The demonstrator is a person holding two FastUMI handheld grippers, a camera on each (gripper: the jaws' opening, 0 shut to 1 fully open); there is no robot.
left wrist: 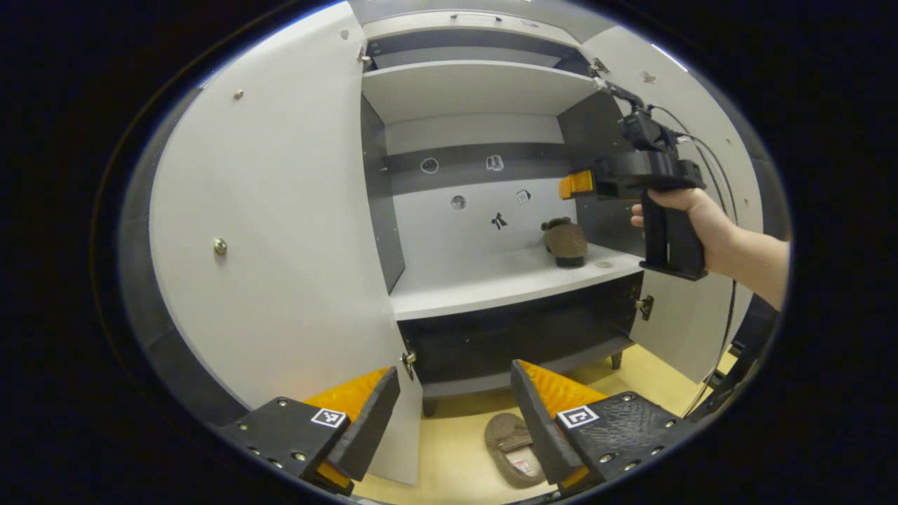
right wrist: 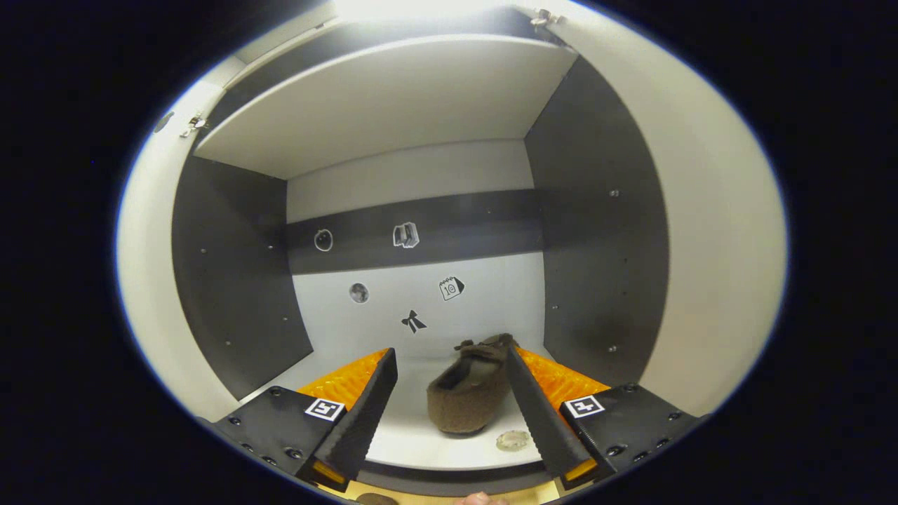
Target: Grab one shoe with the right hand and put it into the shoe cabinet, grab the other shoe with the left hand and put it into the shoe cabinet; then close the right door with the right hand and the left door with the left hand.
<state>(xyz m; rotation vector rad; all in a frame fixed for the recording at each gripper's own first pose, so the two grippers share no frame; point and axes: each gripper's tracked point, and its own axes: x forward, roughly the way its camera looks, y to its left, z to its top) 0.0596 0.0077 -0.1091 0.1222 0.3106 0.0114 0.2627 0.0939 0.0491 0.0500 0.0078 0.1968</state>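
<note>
A brown slipper [right wrist: 468, 394] rests on the white middle shelf [right wrist: 414, 438] of the shoe cabinet, near its right wall. My right gripper [right wrist: 452, 403] stands open before it, fingers apart on either side and not pressing it. In the left gripper view that same slipper [left wrist: 565, 242] sits on the shelf [left wrist: 491, 287], with the right gripper [left wrist: 572, 185] held by a hand a little above it. The second brown slipper [left wrist: 514, 449] lies on the yellow floor in front of the cabinet. My left gripper [left wrist: 456, 410] hangs open above it, holding nothing.
Both cabinet doors stand open: the left door [left wrist: 280, 231] close beside my left gripper, the right door [left wrist: 691, 330] behind the hand. A small round object [right wrist: 514, 440] lies on the shelf's front edge. An upper shelf [left wrist: 477, 88] spans above.
</note>
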